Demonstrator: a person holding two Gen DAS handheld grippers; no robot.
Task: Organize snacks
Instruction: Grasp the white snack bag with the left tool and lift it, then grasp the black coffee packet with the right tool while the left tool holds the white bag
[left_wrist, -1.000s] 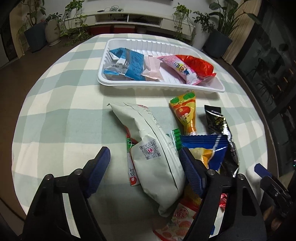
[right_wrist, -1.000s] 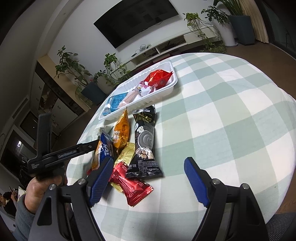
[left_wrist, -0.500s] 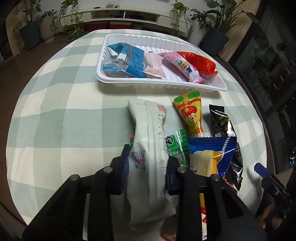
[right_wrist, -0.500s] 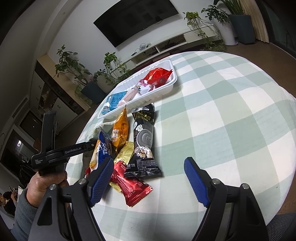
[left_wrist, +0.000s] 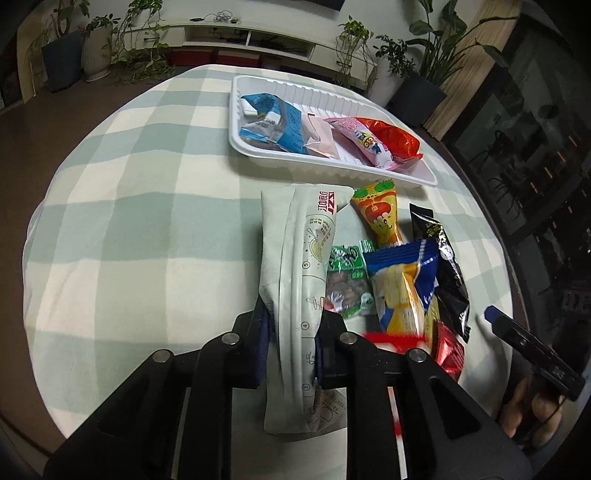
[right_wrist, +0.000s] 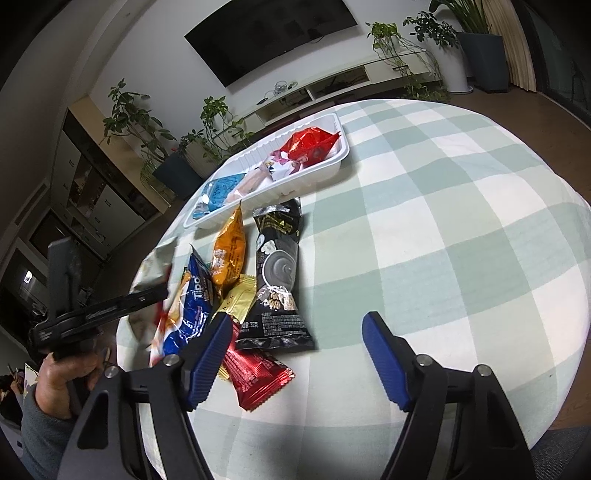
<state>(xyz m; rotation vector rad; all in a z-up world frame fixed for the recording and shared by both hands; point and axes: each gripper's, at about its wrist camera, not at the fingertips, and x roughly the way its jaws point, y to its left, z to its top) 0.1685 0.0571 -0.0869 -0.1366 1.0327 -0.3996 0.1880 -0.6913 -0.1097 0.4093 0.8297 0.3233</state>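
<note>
Red packet (left_wrist: 448, 350) at five o'clock blurred and half hidden behind the left gripper (left_wrist: 291, 343), white pouch (left_wrist: 299, 295) print too small to read

- The long pale white packet (left_wrist: 295, 266) with red print at its far end lies lengthwise toward the tray and is pinched at its near part between blue pads.
- The white ribbed tray (left_wrist: 332, 168) holds a blue packet (left_wrist: 275, 123), a pale pink packet (left_wrist: 319, 138), a pink cartoon packet (left_wrist: 364, 142) and a red shiny packet (left_wrist: 393, 138), side by side.
- On the checked cloth, an orange packet (left_wrist: 380, 214) lies just beside the white one.
- A small green packet (left_wrist: 347, 280) lies partly under the blue and yellow packet (left_wrist: 404, 288).
- The black packet (right_wrist: 280, 273) lies flat at the right; a gold packet (right_wrist: 238, 299) and a red packet (right_wrist: 258, 376) lie near it.
</note>
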